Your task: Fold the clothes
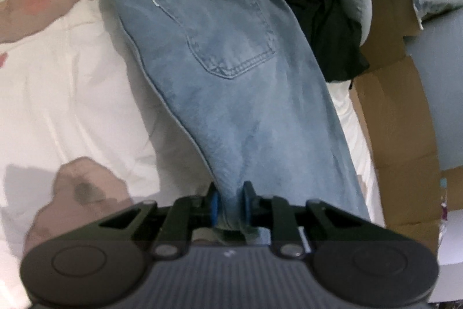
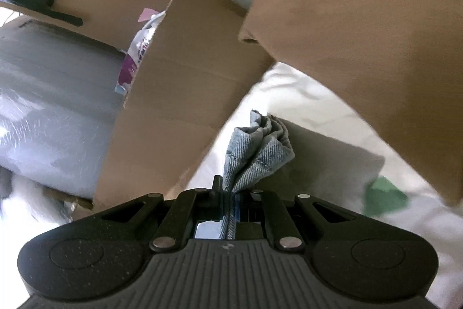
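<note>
Denim fills your left view: the jeans [image 1: 220,71] lie lengthwise on the white bed sheet [image 1: 72,83], waistband at the far end cut off by the frame, back pocket up. Your left gripper [image 1: 231,200] has its jaws clenched on the near end of the jeans. Your right gripper [image 2: 228,193] pinches a bunched denim hem beside the cardboard box [image 2: 173,94]; its far side is hidden.
</note>
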`<state>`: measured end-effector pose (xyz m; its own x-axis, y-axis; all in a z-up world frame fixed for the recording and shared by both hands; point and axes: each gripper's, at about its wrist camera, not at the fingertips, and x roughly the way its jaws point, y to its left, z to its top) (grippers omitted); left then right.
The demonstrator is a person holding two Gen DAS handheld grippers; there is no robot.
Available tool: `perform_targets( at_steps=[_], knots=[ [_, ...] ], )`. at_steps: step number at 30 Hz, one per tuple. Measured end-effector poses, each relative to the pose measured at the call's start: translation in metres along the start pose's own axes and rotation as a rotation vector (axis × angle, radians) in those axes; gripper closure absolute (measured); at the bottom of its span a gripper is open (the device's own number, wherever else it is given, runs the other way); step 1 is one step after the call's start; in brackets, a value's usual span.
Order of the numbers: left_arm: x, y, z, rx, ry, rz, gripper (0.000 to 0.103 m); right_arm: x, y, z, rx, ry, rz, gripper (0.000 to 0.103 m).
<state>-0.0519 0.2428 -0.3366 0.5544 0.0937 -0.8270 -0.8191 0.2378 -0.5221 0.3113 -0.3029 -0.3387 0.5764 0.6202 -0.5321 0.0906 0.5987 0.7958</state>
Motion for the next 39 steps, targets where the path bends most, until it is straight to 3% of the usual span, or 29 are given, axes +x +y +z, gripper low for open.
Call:
perform_targets(
  at_steps=[12,20,39],
  knots=[
    [-0.004,-0.029,0.015,0.157,0.056,0.123,0.086,-0.079,-0.028,-0.046,0.012,0.042,-0.153,0.097],
    [-0.001,-0.044,0.023,0.206,0.097,0.194,0.086,-0.111,-0.02,-0.06,-0.018,0.065,-0.222,0.097],
    [-0.005,-0.051,0.022,0.294,0.14,0.253,0.086,-0.185,-0.086,-0.099,0.023,0.07,-0.228,0.097]
  ],
)
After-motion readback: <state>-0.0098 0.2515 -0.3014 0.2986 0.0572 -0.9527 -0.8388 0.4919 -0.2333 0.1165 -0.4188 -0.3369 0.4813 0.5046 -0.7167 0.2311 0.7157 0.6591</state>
